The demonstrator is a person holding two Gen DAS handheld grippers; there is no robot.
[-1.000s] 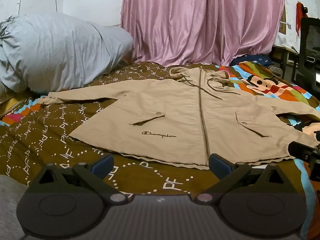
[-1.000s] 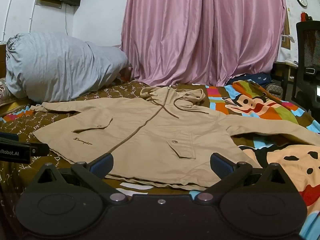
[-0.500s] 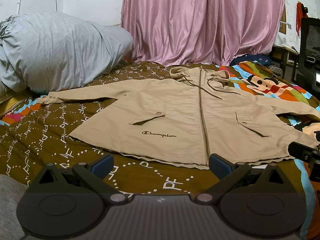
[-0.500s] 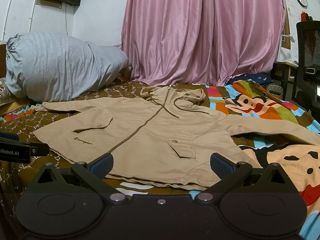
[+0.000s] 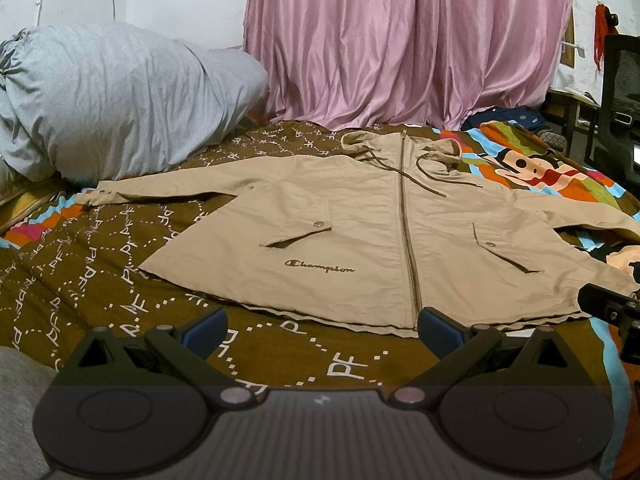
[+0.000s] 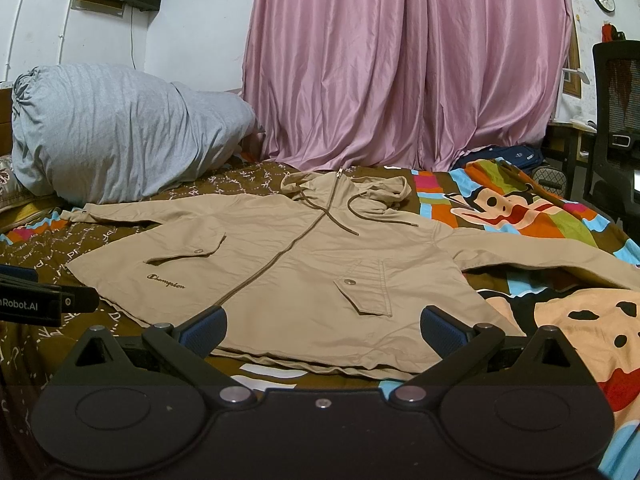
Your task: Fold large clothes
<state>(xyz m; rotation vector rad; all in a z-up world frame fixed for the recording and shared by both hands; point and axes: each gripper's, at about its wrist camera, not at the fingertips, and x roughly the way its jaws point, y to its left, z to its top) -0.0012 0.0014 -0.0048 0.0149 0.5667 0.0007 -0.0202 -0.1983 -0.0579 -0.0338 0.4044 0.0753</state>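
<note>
In the left wrist view, a tan jacket (image 5: pixel 360 240) is seen spread flat, front up and zipped, across the middle of the frame on a patterned bedspread (image 5: pixel 100 272), with its hood toward the pink curtain (image 5: pixel 400 40) at the top and its hem nearest the camera. One sleeve (image 5: pixel 168 188) is stretched out toward the grey pillow (image 5: pixel 112 96) at the upper left. The left gripper (image 5: pixel 322 326) is held at the bottom of the frame with its jaws spread wide and nothing between them, just short of the hem, its right finger near the zip's lower end. At the right edge a dark part of the other tool is glimpsed. In the right wrist view, the jacket (image 6: pixel 300 264) fills the centre, and its other sleeve (image 6: pixel 540 248) is laid out toward the right edge over the cartoon print. The right gripper (image 6: pixel 322 330) is likewise wide open and empty, poised over the hem at the lower centre. No fold appears to have been made yet, so the first step is judged to be bringing a sleeve in across the body. That is best done by pinching the cuff or shoulder seam through only the layer intended, lifting it low, and laying it over straight so the front is not dragged into wrinkles.
</note>
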